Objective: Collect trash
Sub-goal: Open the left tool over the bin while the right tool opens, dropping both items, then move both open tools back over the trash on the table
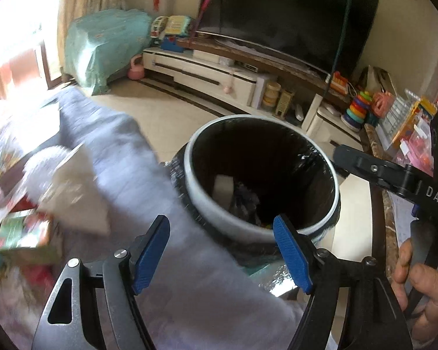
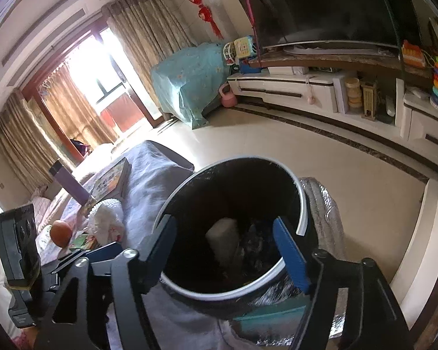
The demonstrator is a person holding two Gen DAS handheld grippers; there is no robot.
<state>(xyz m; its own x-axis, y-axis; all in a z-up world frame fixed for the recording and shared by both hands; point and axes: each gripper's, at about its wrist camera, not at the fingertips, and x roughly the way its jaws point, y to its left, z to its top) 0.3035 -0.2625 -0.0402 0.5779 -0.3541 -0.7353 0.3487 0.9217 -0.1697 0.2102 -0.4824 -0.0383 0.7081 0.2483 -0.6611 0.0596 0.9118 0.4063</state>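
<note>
both grippers open – empty, over trash bin (image 2: 302, 204)

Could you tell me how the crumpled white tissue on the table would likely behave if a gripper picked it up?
The crumpled white tissue looks thin and wrinkled, so it would probably be very light and floppy. It should squash between the pads rather than resist. Being bunched, not round, it seems unlikely to roll, unlike the orange beside it.
</note>
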